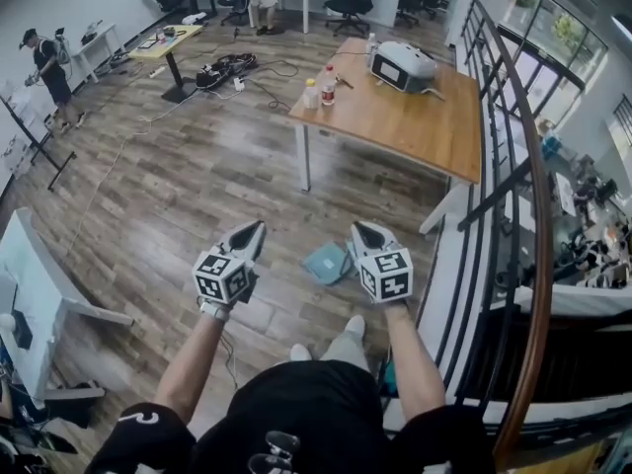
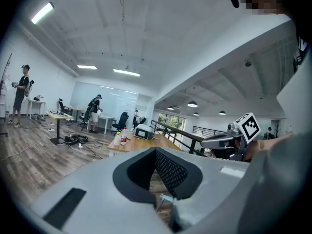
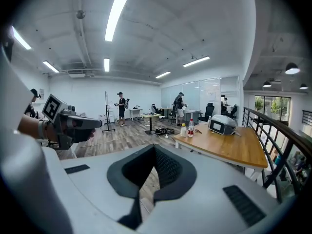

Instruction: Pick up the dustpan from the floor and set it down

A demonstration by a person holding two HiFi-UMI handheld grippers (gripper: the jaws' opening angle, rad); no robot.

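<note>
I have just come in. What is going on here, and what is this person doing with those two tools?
A person stands on a wooden floor and holds one gripper in each hand, out in front of the body. The left gripper and the right gripper both have their jaws together and hold nothing. The pale teal dustpan lies on the floor between them in the head view, closer to the right gripper. Neither gripper touches it. A wooden table stands beyond it.

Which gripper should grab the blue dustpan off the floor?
Right, probably. In the head view the dustpan lies on the floor right next to the right gripper; the left gripper is farther over. Both are shut and empty, so it must open first.
</note>
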